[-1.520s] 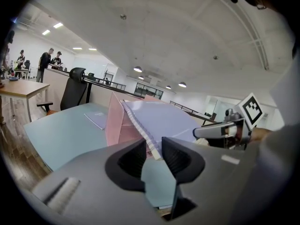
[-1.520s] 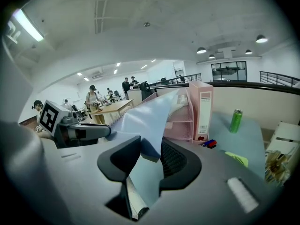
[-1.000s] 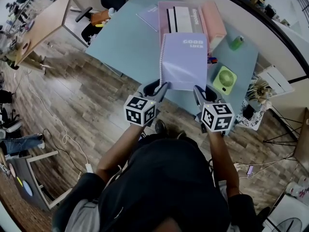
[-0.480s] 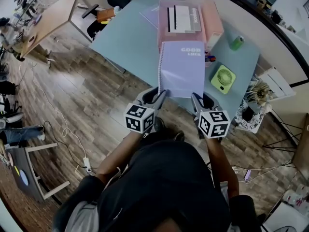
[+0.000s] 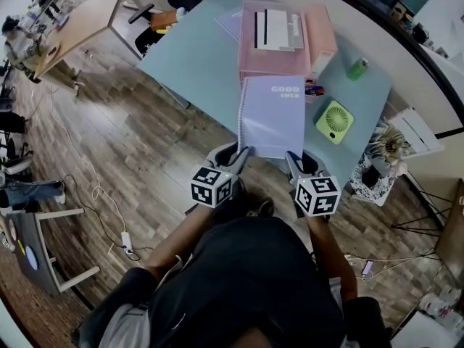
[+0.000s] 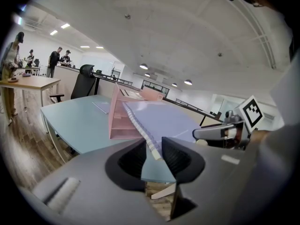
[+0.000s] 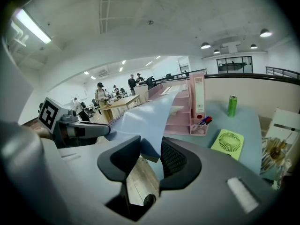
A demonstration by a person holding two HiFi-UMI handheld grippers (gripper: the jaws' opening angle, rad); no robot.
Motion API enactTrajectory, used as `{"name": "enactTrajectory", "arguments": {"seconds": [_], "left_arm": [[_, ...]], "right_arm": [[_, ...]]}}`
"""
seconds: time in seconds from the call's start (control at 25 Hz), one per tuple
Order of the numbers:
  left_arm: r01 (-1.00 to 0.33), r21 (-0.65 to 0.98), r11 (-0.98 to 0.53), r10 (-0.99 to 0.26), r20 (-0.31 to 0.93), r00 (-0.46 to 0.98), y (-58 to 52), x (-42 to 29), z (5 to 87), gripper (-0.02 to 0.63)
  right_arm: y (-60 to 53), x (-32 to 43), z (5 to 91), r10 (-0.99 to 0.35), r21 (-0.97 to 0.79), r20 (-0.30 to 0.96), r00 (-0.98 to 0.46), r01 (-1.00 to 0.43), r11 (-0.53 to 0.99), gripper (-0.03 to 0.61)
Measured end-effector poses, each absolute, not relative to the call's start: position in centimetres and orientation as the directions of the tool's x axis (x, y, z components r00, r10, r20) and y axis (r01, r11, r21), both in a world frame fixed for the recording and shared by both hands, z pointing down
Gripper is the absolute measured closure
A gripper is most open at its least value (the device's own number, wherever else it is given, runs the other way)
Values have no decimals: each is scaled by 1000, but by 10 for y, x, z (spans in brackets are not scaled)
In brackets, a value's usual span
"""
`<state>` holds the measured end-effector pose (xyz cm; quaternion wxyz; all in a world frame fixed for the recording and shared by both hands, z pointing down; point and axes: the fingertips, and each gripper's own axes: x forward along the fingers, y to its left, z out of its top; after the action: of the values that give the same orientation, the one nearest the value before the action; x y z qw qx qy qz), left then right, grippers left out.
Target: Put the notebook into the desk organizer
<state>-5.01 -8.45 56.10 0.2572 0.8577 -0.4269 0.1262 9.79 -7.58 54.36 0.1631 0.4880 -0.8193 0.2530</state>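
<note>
A lilac spiral notebook (image 5: 274, 116) hangs in the air over the near edge of the pale blue table (image 5: 196, 56), its far edge at the front of the pink desk organizer (image 5: 279, 46). My left gripper (image 5: 243, 153) is shut on its near left corner, by the spiral. At the near right corner my right gripper (image 5: 290, 156) is shut on the cover. In the left gripper view the spiral edge of the notebook (image 6: 161, 121) runs between the jaws of that gripper (image 6: 152, 151). In the right gripper view the notebook (image 7: 140, 116) rises from my right gripper (image 7: 151, 156) toward the organizer (image 7: 187, 111).
A green desk fan (image 5: 333, 121) and a green bottle (image 5: 356, 68) lie right of the organizer, with pens (image 5: 313, 90) at its right corner. Another thin notebook (image 5: 230, 22) lies flat at the far left. A white rack with a plant (image 5: 384, 151) stands right of the table.
The notebook, held by both grippers, has drawn back toward me. It overlapped the organizer's front before; now its far edge only meets it.
</note>
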Motion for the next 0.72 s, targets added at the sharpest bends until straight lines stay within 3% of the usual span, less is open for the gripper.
{"name": "enactTrajectory", "arguments": {"seconds": [0.72], "left_arm": [[-798,347,-493,-646,468,603,-109,-51,588,453]], "right_arm": [[-98,97,573,-702,-284,538,-467,-885,370,454]]}}
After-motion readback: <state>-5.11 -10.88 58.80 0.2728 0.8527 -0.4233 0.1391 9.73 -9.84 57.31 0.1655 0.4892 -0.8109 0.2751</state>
